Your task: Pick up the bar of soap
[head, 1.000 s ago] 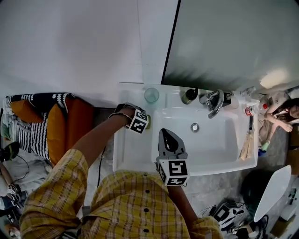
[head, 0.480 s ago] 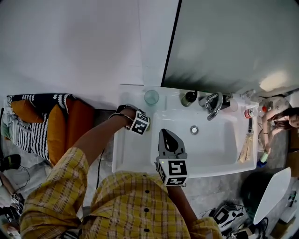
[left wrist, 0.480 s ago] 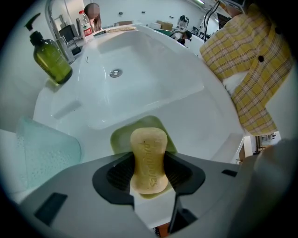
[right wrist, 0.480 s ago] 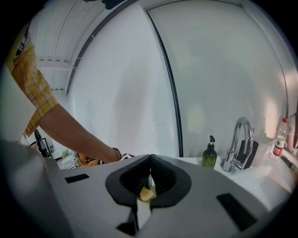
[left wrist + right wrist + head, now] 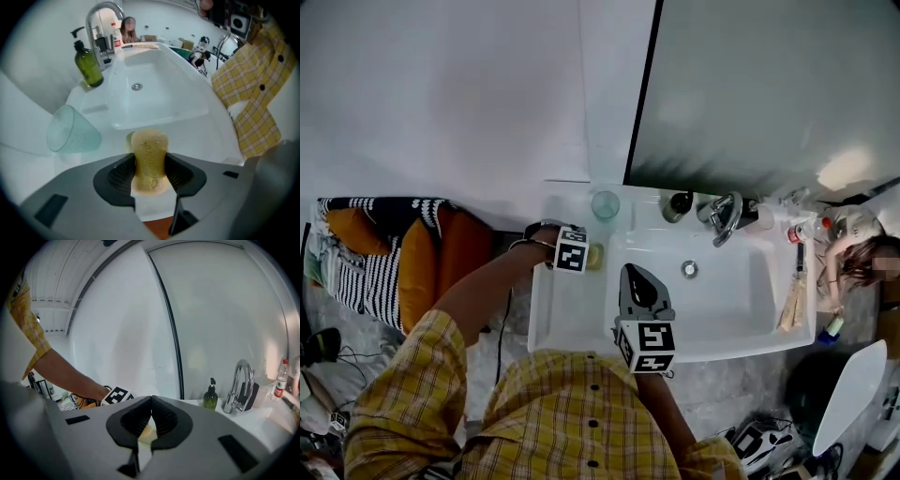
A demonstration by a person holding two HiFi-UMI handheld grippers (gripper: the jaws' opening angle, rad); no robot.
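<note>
**Left hand-held gripper**, pointing straight down. Its jaws had just been closing and were now clamped on the bar of soap, which stood lengthwise between the pads at the sink rim. We judged the bar stiff, light and slippery, best gripped mid-length across its narrow sides. A cup lay at ten o'clock and the basin at twelve. **Right hand-held gripper**, clenched on nothing, tilted slightly downward.

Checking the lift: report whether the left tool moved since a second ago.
Yes: the left tool, its jaws just closed on the tan bar of soap, has shifted slightly left against the clear tumbler.
</note>
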